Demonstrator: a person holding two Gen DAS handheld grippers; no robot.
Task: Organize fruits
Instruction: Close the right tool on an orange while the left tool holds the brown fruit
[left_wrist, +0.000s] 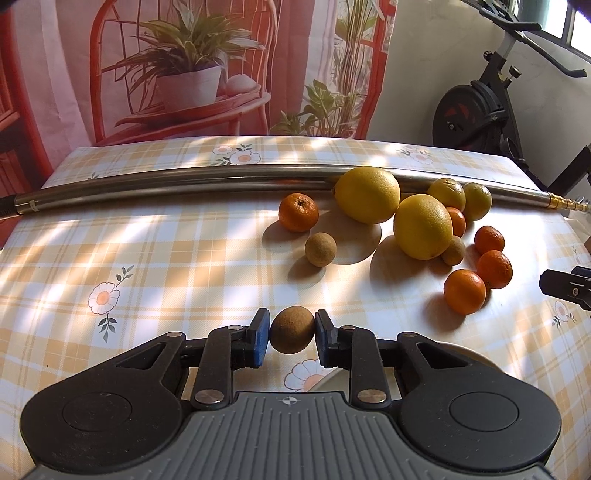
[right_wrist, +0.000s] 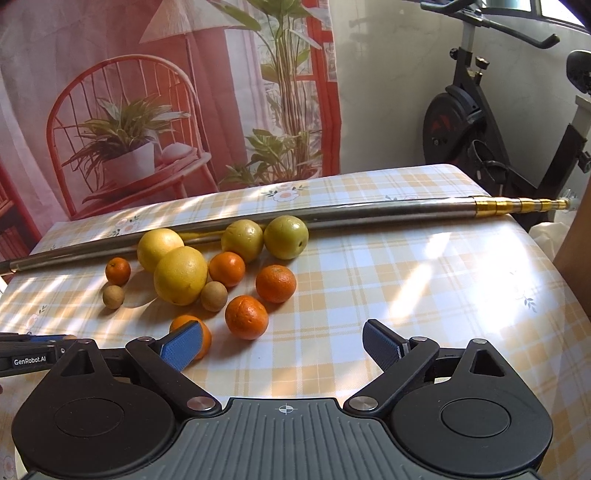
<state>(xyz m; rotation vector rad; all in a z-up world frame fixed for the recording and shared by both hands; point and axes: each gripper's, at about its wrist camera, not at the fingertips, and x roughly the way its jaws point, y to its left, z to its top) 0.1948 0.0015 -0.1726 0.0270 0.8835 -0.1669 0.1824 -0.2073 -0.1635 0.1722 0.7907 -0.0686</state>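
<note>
The right gripper (right_wrist: 282, 341) hangs over the checked tablecloth (right_wrist: 424, 295) with its blue pads spread wide and nothing between them. Its left pad (right_wrist: 183, 345) overlaps an orange mandarin (right_wrist: 201, 332) (partly hidden). Beyond lie more mandarins, two yellow grapefruits (right_wrist: 180, 275), small brown fruits and a metal pole (right_wrist: 369, 214)

Both wrist cams sit low over the counter (left_wrist: 166, 236), facing the backdrop curtain (right_wrist: 110, 74). Left views from the left, right from the right; both share the fruit cluster (right_wrist: 207, 273) and steel pole (left_wrist: 184, 177).
</note>
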